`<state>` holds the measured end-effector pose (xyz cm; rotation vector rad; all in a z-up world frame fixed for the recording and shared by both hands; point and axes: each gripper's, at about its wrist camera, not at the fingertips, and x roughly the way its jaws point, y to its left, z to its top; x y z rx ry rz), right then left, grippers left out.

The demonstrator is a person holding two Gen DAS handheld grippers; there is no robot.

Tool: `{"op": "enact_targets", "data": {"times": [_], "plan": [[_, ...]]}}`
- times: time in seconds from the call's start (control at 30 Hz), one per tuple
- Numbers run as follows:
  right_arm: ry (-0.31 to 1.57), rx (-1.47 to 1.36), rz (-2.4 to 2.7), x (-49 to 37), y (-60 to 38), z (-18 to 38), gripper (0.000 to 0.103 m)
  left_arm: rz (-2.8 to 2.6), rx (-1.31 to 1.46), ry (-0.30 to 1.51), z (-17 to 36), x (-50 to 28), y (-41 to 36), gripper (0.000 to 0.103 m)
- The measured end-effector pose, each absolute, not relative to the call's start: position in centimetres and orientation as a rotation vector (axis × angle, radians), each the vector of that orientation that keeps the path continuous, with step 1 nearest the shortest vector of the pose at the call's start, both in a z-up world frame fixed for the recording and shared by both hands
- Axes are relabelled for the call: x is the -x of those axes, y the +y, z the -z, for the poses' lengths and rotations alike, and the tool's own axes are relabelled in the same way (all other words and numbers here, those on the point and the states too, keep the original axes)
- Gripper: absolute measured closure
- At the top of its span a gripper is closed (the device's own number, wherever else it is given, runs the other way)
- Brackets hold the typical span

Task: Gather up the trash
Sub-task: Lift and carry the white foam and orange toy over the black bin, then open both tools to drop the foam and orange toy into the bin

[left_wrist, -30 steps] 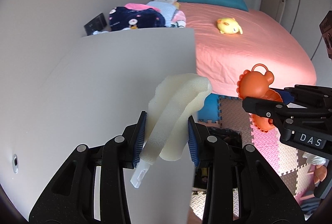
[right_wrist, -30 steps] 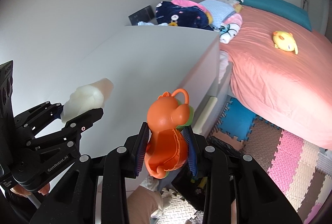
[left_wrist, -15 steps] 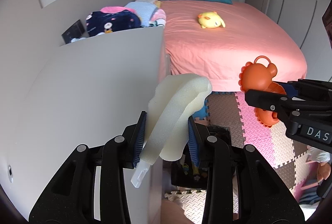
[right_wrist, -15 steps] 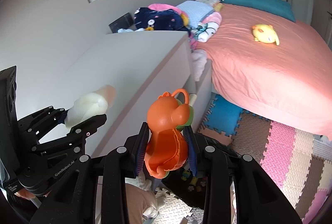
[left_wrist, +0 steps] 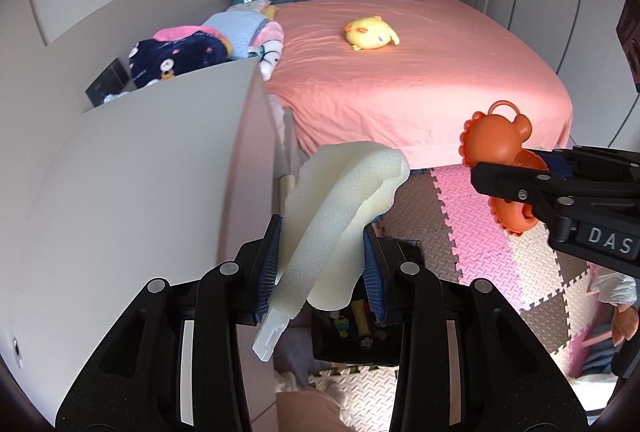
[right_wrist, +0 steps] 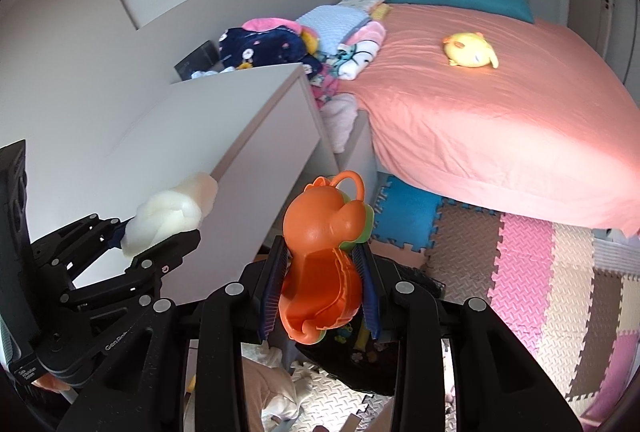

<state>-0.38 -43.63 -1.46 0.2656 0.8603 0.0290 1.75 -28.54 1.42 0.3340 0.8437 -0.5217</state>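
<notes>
Overlooking a bedroom, with a pink-sheeted bed [left_wrist: 420, 80] ahead, a white cabinet [left_wrist: 160, 172] to one side and coloured foam mats [left_wrist: 480, 232] covering the floor below. Holding both loads in the air, well above the mats and touching nothing else.

Clamping the left tongs [left_wrist: 324, 244] on a folded strip of pale foam [left_wrist: 344, 192], with the pads pressing into its lower part and most of it sticking out past the tips. Pinching the right tongs [right_wrist: 322, 256] on an orange plastic toy [right_wrist: 320, 228], gripped around its lower half and carrying its rounded head and loop handle above the pads.

Risking a few things from here:
- Squeezing something as soft as the foam probably means gripping loosely; tilting or jolting could be letting it creep out and fall onto the mats.
- Trailing a white plastic piece [left_wrist: 270, 336] below the foam, apparently only tucked in; likely sliding free on its own.
- Gripping smooth, curved plastic low down, so probably inviting the toy to swivel or squirt out under a quick swing.
- Keeping the two tongs near each other, so risking a knock between them when lowering both toward the same spot.
- Hanging over a dark bin [left_wrist: 356, 348] that seems to be holding small colourful items; not being able to tell whether it is meant for trash, so possibly dropping the loads in the wrong place.
</notes>
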Motion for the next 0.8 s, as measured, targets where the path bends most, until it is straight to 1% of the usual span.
{"op": "enact_targets", "data": {"times": [0.4, 0.8], "plan": [[0.836, -0.286, 0.043, 2.2, -46.1, 1.8, 0.067, 0.572, -0.346, 0.841, -1.4, -0.1, -31.1, 0.066], [0.843, -0.298, 0.07, 2.2, -47.2, 2.4, 0.067, 0.584, -0.339, 0.897, 0.7, 0.0, -32.4, 0.066]]}}
